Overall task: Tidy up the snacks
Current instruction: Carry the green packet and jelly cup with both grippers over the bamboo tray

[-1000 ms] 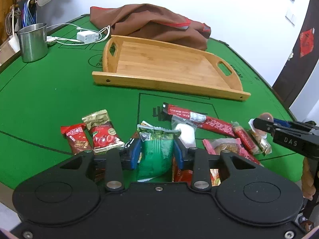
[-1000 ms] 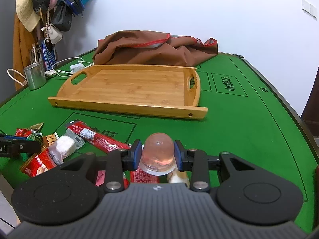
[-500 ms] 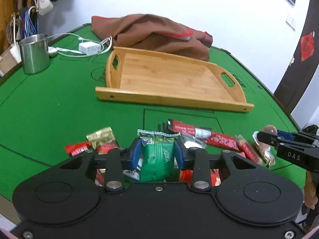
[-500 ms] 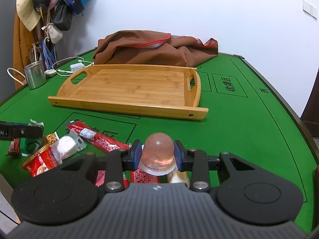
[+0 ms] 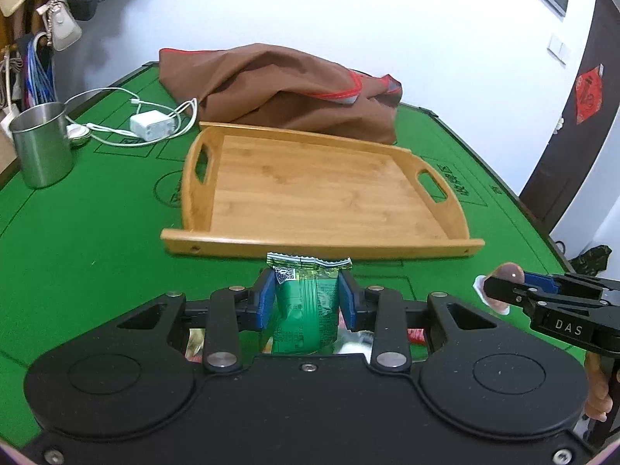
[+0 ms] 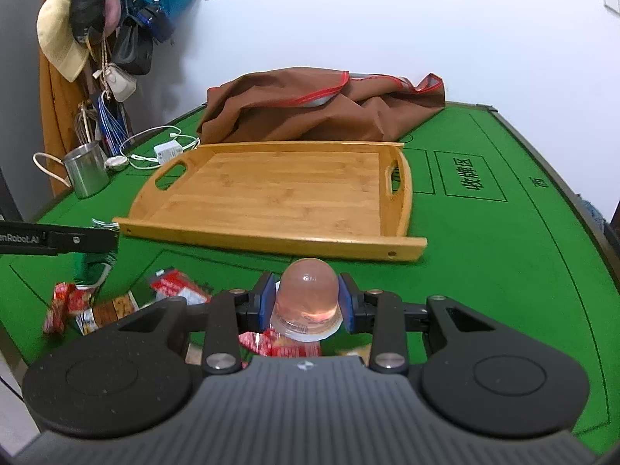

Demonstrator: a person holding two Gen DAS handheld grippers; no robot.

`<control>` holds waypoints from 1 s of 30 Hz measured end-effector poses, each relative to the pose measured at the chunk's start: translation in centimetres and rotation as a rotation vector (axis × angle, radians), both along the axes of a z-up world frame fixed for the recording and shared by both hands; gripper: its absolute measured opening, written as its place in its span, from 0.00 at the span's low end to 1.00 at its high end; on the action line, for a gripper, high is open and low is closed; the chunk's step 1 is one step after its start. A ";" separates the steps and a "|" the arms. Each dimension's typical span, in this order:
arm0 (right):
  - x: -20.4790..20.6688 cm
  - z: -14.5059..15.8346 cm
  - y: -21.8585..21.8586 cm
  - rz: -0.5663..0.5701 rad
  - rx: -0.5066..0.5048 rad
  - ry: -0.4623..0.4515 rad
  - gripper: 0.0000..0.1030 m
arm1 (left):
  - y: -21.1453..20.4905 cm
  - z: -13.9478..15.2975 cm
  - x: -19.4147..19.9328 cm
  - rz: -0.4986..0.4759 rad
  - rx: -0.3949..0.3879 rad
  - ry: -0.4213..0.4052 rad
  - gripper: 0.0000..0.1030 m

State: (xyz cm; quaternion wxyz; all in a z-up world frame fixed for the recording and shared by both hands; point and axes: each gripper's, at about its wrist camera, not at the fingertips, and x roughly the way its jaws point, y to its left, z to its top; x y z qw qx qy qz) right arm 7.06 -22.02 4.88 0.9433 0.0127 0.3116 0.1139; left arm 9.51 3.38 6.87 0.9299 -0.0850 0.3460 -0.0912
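My left gripper [image 5: 308,302] is shut on a green snack packet [image 5: 306,306] and holds it above the green table, just short of the near rim of the empty bamboo tray [image 5: 321,197]. My right gripper [image 6: 308,302] is shut on a pink jelly cup [image 6: 308,290], also lifted, near the tray [image 6: 279,197]. The right gripper with the jelly cup shows at the right of the left wrist view [image 5: 503,286]. The left gripper and its packet [image 6: 91,259] show at the left of the right wrist view. Several red snack packets [image 6: 174,288] lie on the table below.
A brown cloth bag [image 5: 286,89] lies behind the tray. A steel cup [image 5: 40,147] and a white charger with cable [image 5: 151,126] are at the far left. Bags and hats [image 6: 97,38] hang on the wall at the left. The table edge [image 6: 573,193] runs along the right.
Both grippers have risen and moved toward the tray with their snacks. The loose packets have dropped below the left gripper's view.
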 end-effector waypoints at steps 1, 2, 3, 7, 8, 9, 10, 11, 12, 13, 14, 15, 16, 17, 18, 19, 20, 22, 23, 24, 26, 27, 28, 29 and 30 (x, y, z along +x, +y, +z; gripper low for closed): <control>0.5 0.2 -0.1 -0.002 0.008 0.008 0.38 | -0.1 0.1 0.6 -0.001 -0.006 0.006 0.31; 1.0 0.4 -0.2 -0.003 0.013 0.014 0.38 | -0.1 0.3 1.3 -0.001 -0.011 0.014 0.31; 1.6 0.6 -0.3 -0.003 0.017 0.020 0.38 | -0.2 0.4 1.9 -0.004 -0.015 0.022 0.31; 4.1 1.2 -0.5 -0.007 0.035 0.048 0.38 | -0.7 0.6 4.6 -0.014 -0.025 0.057 0.31; 4.7 1.4 -0.5 -0.008 0.041 0.056 0.38 | -0.8 0.6 5.3 -0.014 -0.027 0.068 0.31; 5.4 1.5 -0.5 -0.010 0.048 0.067 0.38 | -0.9 0.6 5.9 -0.016 -0.028 0.075 0.31; 6.2 1.5 -0.5 -0.011 0.053 0.077 0.38 | -1.0 0.6 6.6 -0.016 -0.028 0.082 0.31; 6.8 1.6 -0.5 -0.012 0.057 0.086 0.38 | -1.2 0.5 7.2 -0.015 -0.025 0.087 0.31; 7.6 1.6 -0.4 -0.014 0.060 0.099 0.38 | -1.4 0.5 8.0 -0.012 -0.019 0.094 0.31; 8.3 1.6 -0.3 -0.017 0.059 0.109 0.38 | -1.6 0.4 8.7 -0.007 -0.014 0.101 0.31; 9.1 1.5 -0.1 -0.018 0.052 0.118 0.38 | -1.7 0.2 9.4 -0.005 -0.011 0.109 0.31; 9.7 1.4 0.2 -0.022 0.042 0.123 0.38 | -1.9 0.1 10.2 -0.004 -0.009 0.117 0.31; 10.5 1.3 0.5 -0.031 0.024 0.128 0.38 | -2.1 0.0 10.9 -0.001 -0.008 0.123 0.31; 11.0 1.2 0.9 -0.035 0.008 0.129 0.38 | -2.3 -0.2 11.6 0.003 -0.005 0.129 0.31; 11.6 1.0 1.2 -0.039 -0.007 0.131 0.38 | -2.5 -0.3 12.2 0.004 0.000 0.130 0.31; 12.3 0.7 1.5 -0.044 -0.022 0.138 0.38 | -2.8 -0.4 12.8 0.006 0.006 0.132 0.31; 12.8 0.5 1.7 -0.044 -0.031 0.144 0.38 | -3.0 -0.6 13.3 0.007 0.013 0.132 0.31; 13.9 -0.2 2.1 -0.047 -0.043 0.161 0.38 | -3.5 -1.0 14.3 0.009 0.027 0.129 0.31; 14.4 -0.5 2.3 -0.046 -0.046 0.168 0.38 | -3.7 -1.2 14.8 0.008 0.032 0.131 0.31; 14.8 -0.9 2.5 -0.047 -0.050 0.177 0.38 | -3.9 -1.5 15.3 0.007 0.036 0.135 0.31; 15.6 -1.4 2.8 -0.052 -0.059 0.191 0.38 | -4.1 -2.0 16.3 0.013 0.040 0.149 0.31; 15.9 -1.7 3.0 -0.054 -0.064 0.194 0.38 | -4.3 -2.3 16.8 0.017 0.043 0.154 0.31; 16.1 -1.8 3.1 -0.054 -0.067 0.196 0.38 | -4.4 -2.5 17.2 0.018 0.045 0.156 0.31; 16.4 -1.9 3.3 -0.054 -0.069 0.195 0.38 | -4.5 -2.6 17.4 0.020 0.046 0.157 0.31; 16.5 -1.9 3.4 -0.054 -0.070 0.194 0.38 | -4.6 -2.7 17.7 0.021 0.047 0.156 0.31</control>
